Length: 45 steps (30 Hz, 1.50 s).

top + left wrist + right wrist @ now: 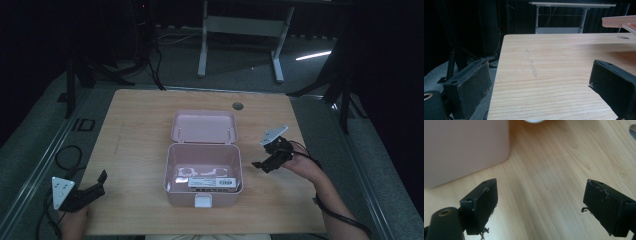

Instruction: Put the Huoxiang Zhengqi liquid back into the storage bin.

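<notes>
So both grippers sit idle, jaws spread on nothing, left gripper point(95, 187) at the table's near-left corner, right gripper point(264, 162) just beside the open pink box point(203, 175) mid-table (papers inside), so I'd guess shutting the lid point(204, 126) comes next.

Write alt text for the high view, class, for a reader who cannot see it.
An open pink box sits mid-table, lid up, with white items inside. The left gripper rests open near the table's front-left corner; the right gripper hovers open just right of the box.
</notes>
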Available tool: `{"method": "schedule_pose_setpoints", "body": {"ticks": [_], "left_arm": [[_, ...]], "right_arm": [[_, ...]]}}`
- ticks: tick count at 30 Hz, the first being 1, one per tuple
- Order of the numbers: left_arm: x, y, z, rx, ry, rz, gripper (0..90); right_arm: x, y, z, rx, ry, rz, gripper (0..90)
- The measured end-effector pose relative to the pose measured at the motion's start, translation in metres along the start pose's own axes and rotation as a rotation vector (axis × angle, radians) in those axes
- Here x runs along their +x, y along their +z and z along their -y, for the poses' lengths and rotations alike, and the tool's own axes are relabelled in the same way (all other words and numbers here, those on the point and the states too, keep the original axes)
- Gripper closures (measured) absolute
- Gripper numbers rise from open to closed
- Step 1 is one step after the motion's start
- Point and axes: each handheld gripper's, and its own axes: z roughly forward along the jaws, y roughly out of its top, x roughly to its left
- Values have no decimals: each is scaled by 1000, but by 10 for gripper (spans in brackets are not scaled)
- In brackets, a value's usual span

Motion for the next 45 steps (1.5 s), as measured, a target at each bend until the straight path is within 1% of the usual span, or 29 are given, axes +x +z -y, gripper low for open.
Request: {"method": "schedule_pose_setpoints", "body": {"ticks": [1,2,3,5,6,7,8,10,11,15,16,17,18,19,21,22,24,26,27,28,29,33,34,36,39,40,41,42,45], "left_arm": [[0,0,0,0,0,0,39],[0,0,0,0,0,0,39],[0,0,0,-1,1,0,39],[0,0,0,0,0,1,39],[0,0,0,0,0,1,39],[0,0,0,0,1,0,39],[0,0,0,0,1,0,39],[0,0,0,0,1,1,39],[0,0,0,0,1,0,39],[0,0,0,0,1,1,39],[0,0,0,0,1,1,39],[0,0,0,0,1,1,39],[0,0,0,-1,1,1,39],[0,0,0,-1,1,1,39],[0,0,0,-2,1,1,39],[0,0,0,-2,1,1,39],[0,0,0,-2,2,1,39],[0,0,0,-3,3,-1,39],[0,0,0,-3,3,-1,39],[0,0,0,-3,3,-1,39],[0,0,0,-2,3,-1,39],[0,0,0,0,2,-1,39],[0,0,0,0,2,-1,39],[0,0,0,0,3,-2,39],[0,0,0,1,3,0,39],[0,0,0,1,3,0,39],[0,0,0,1,3,0,39],[0,0,0,1,2,0,39],[0,0,0,1,0,-1,39]], "right_arm": [[-2,7,6,-28,28,14,122],[-2,7,6,-28,28,14,122],[-3,14,13,-48,56,33,121],[-2,20,20,-68,85,66,120],[-2,20,20,-68,85,66,120],[-3,27,26,-95,108,96,115],[-3,29,28,-106,119,117,115],[-3,32,31,-119,132,129,115],[-2,37,35,-145,161,179,114],[-1,43,43,-187,201,279,114],[-1,45,45,-195,215,280,113],[-1,45,45,-195,215,280,113],[-1,47,49,-208,235,303,113],[-1,47,49,-208,235,303,113],[-1,50,56,-223,267,321,113],[-2,50,58,-225,281,313,113],[-3,48,62,-235,305,326,113],[-5,48,66,-210,332,319,113],[-5,48,69,-211,343,335,113],[-5,48,69,-211,343,335,113],[-6,46,74,-217,370,329,112],[-9,38,82,-243,413,356,113],[-9,38,82,-243,413,356,113],[-11,33,88,-258,454,369,113],[-13,31,92,-262,473,386,113],[-14,28,96,-267,496,395,112],[-14,28,96,-267,496,395,112],[-15,25,100,-272,511,413,112],[-19,22,106,-268,547,420,112]]}}
